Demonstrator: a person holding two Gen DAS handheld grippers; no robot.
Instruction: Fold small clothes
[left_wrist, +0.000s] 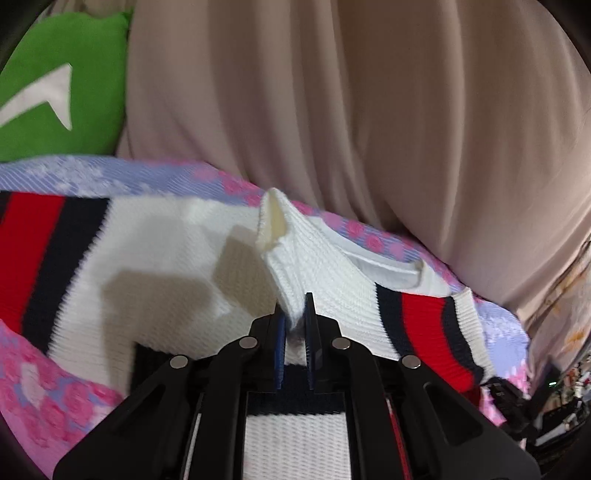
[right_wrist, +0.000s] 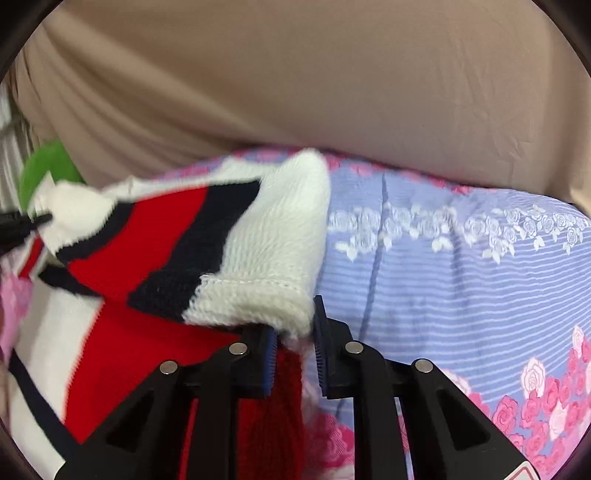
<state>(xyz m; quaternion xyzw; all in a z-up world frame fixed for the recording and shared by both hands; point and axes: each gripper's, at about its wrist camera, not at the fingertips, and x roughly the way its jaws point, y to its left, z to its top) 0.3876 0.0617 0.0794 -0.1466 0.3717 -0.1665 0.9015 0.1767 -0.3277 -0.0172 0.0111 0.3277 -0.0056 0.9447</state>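
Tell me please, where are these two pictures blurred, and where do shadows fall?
Left wrist view: the striped sweater carries a hard grey shadow, shaped like the gripper; the left gripper is sharp, while the green cushion and the bedsheet are smeared. Right wrist view: the sweater's stripes are streaked by motion, the right gripper stays crisp, and lighting is even.

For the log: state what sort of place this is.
Probably a bedroom: the striped knit sweater lies on a floral bedsheet, with a green cushion and draped beige fabric behind it.
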